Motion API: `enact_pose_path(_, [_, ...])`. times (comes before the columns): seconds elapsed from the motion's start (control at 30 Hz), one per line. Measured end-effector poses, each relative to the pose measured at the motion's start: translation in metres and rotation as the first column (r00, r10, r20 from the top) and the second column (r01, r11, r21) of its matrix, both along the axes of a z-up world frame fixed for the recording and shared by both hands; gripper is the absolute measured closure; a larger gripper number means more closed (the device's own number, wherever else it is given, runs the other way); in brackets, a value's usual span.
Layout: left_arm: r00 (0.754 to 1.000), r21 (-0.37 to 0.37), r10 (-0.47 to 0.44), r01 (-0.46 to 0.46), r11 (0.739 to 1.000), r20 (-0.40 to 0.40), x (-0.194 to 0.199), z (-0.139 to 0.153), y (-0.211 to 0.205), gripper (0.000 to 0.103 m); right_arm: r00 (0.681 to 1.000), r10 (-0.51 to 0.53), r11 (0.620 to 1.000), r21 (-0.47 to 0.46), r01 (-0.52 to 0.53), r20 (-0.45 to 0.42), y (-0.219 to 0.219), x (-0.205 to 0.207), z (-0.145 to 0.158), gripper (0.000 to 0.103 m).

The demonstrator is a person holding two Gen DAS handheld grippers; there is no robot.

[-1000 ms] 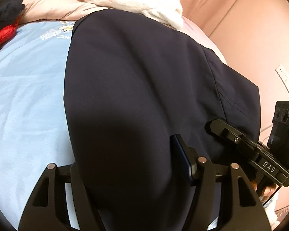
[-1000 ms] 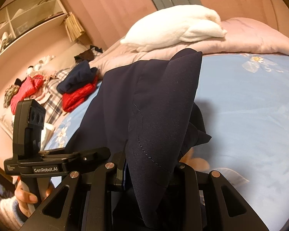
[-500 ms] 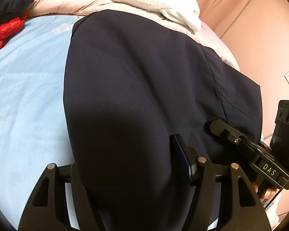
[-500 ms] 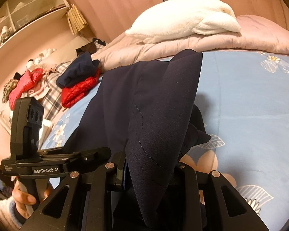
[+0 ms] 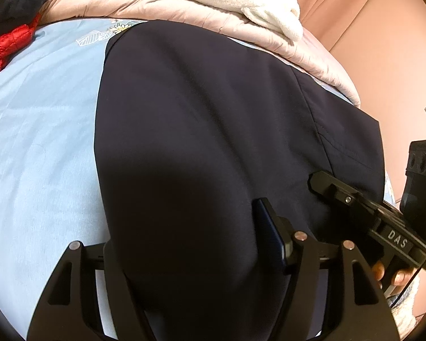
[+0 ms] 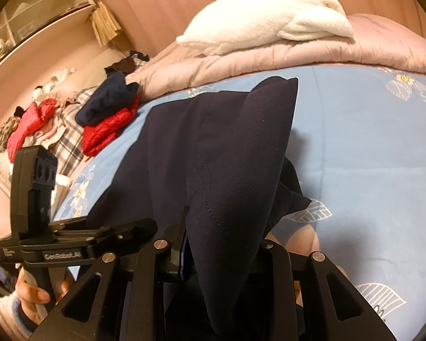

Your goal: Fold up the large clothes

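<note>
Two claws: both of mine grip one dark navy garment (image 5: 201, 130).
Left claw (image 5: 196, 258): clamped on a thick fold of the cloth, which bulges out over the fingers.
Right claw (image 6: 221, 258): clamped on a bunched edge that stands up in a peak.
Garment: spread across the blue flowered bed sheet (image 6: 369, 147), its near end lifted in my claws.
Behind: pink quilt (image 6: 284, 54) with a white blanket (image 6: 269, 20) on top.
Side: red and navy clothes (image 6: 108, 119) piled on the sheet.
</note>
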State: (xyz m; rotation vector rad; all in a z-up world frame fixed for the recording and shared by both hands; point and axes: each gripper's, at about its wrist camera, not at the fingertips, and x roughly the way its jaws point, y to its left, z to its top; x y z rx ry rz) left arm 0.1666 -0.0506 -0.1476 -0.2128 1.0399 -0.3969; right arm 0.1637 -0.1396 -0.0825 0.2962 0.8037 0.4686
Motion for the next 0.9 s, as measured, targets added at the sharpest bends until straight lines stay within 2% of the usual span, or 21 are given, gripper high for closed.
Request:
enact_pose_path(0.2, [1.000, 0.013, 0.000, 0.000, 1.000, -0.014, 0.004, -0.007, 0.005, 0.030, 0.996, -0.035, 0.999, 0.019, 0.037, -0.085, -0.007, 0.010, -0.012, 0.062])
enact_pose_path(0.5, [1.000, 0.036, 0.004, -0.003, 0.999, -0.024, 0.003, -0.011, 0.014, 0.022, 0.978, -0.068, 0.993, 0.079, 0.085, -0.198, -0.023, 0.017, -0.029, 0.054])
enact_pose_path(0.7, [1.000, 0.069, 0.005, -0.006, 0.998, 0.010, -0.010, -0.004, 0.020, 0.022, 0.978, -0.078, 0.991, 0.095, 0.098, -0.194, -0.027, 0.010, -0.025, 0.054])
enact_pose_path(0.9, [1.000, 0.113, -0.005, 0.001, 0.994, 0.029, -0.024, -0.002, 0.024, 0.022, 0.979, -0.097, 0.992, 0.059, 0.109, -0.178, -0.029, 0.003, -0.021, 0.053])
